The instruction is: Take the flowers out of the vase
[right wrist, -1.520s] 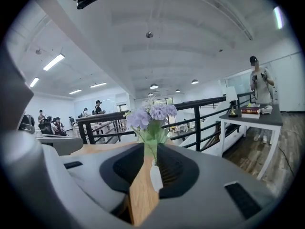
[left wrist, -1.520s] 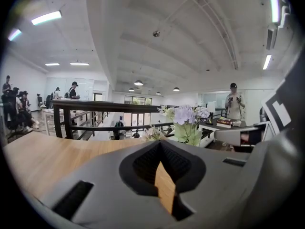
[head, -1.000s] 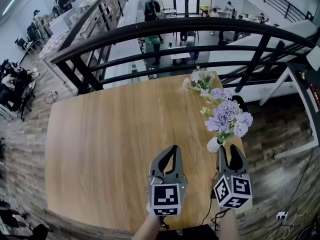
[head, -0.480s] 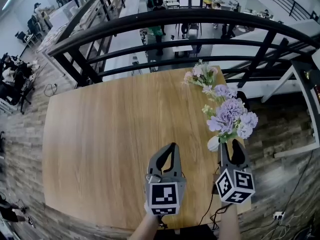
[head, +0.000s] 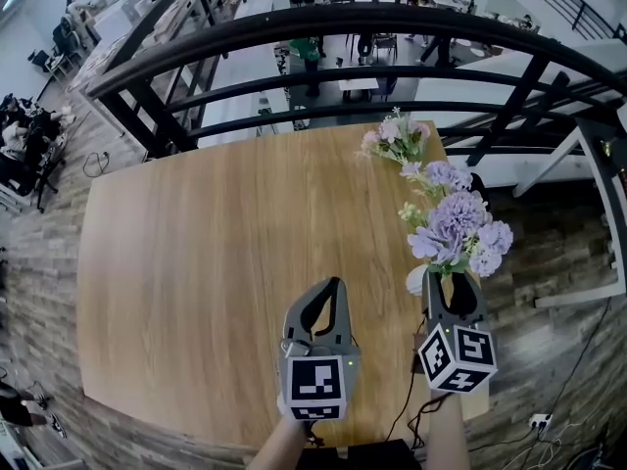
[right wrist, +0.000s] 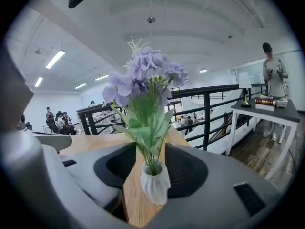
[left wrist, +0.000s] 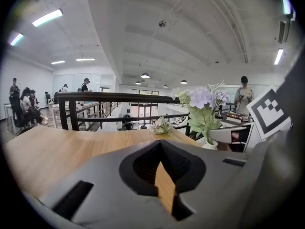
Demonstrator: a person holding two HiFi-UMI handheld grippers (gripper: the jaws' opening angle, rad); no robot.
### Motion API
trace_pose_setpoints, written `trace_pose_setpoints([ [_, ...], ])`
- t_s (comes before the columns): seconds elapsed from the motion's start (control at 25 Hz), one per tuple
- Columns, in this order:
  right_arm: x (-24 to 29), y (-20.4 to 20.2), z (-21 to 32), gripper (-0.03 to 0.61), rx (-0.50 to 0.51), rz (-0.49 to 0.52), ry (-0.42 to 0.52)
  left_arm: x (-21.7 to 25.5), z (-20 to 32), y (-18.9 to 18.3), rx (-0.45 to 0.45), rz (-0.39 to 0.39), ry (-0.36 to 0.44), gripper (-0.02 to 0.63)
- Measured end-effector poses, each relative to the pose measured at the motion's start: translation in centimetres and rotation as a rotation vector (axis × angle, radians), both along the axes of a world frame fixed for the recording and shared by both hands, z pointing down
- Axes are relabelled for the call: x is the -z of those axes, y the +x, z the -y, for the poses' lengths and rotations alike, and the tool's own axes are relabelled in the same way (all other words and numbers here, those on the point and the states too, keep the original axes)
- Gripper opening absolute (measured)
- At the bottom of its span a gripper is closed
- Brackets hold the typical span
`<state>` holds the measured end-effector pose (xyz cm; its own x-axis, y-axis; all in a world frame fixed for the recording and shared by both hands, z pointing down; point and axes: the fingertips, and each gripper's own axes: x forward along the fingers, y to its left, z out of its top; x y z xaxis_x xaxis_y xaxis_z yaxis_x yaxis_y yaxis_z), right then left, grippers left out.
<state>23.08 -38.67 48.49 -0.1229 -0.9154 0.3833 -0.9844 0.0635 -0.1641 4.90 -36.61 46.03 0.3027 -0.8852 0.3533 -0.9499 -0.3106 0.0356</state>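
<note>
Right gripper view: my right gripper (right wrist: 151, 149) jaws opening, vase (right wrist: 153, 185) between them, untouched. Left gripper (head: 336, 287) closed, empty. Flowers (right wrist: 145, 80) still in vase by desk (head: 196, 262) right edge; extraction not started.

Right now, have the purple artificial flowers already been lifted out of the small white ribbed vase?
No, the purple artificial flowers stand with their stems inside the small white ribbed vase.

A pale wooden worktop (head: 196, 262) stands against a black metal railing (head: 323, 27) on a mezzanine floored in grey-brown planks (head: 549, 248). Beyond the rail, people (head: 18, 155) sit in the hall below. Strip lights (left wrist: 47, 17) line the white ceiling (left wrist: 143, 27); a white side table (right wrist: 267, 109) stands to one side.
</note>
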Motion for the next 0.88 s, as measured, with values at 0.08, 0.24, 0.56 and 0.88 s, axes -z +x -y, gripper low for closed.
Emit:
trace_pose_setpoints([
  [0.08,-0.2,-0.2,0.2,0.212,0.005,-0.004,0.001,-0.3,0.0,-0.3,0.006,-0.002,-0.006,0.035],
  [0.24,-0.6,-0.4,0.3,0.212,0.012,-0.005,-0.003,-0.6,-0.3,-0.5,0.015,-0.003,-0.020,0.035],
  [0.56,-1.0,-0.6,1.0,0.212,-0.006,-0.024,0.003,-1.1,-0.2,-1.1,0.029,-0.006,-0.032,0.035],
  [0.88,-1.2,-0.6,1.2,0.146,0.000,-0.051,0.027,-1.4,-0.5,-1.7,0.043,0.005,-0.030,0.035],
])
